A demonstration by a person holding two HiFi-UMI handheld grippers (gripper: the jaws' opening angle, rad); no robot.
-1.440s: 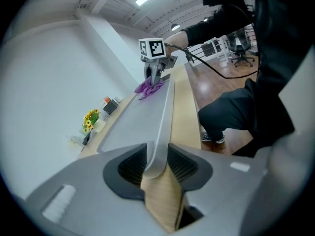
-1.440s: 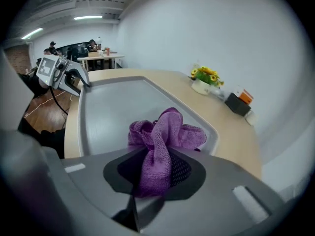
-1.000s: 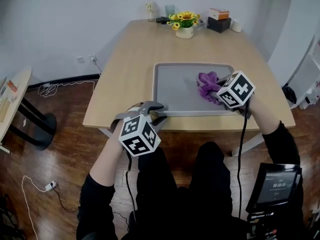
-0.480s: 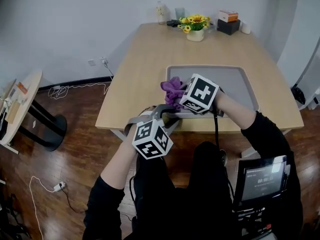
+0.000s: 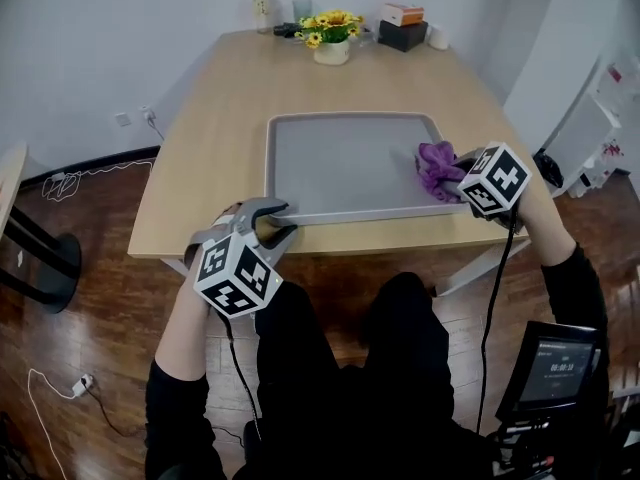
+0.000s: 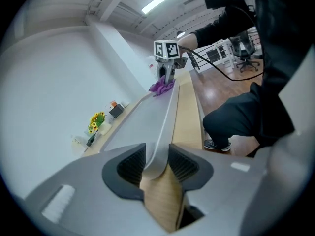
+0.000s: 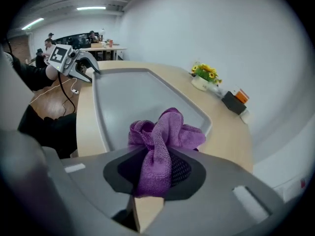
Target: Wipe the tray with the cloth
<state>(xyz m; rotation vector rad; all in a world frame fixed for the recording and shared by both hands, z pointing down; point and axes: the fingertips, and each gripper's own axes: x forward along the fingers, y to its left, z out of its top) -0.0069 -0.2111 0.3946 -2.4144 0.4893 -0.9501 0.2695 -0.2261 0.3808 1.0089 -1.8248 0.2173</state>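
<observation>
Gripping cloth [image 5: 434, 166] at right edge of tray [image 5: 340, 163], right gripper [image 5: 453, 176]; left gripper [image 5: 279, 220] clamped on near-left rim, open tray floor between.

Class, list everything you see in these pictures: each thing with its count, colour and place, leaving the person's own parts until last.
Rectangular wooden table: one, light tan, centre.
Grey rectangular tray: one, on the table's near side.
Purple crumpled cloth: one, at the tray's right edge.
White vase of yellow flowers: one, at the table's far edge.
Black box: one, right of the vase, with an orange box on top.
Clear bottle: one, left of the vase.
Screen device: one, black, lower right.
Left gripper: grey, clamped on the tray's near rim.
Right gripper: grey, shut on the cloth.
</observation>
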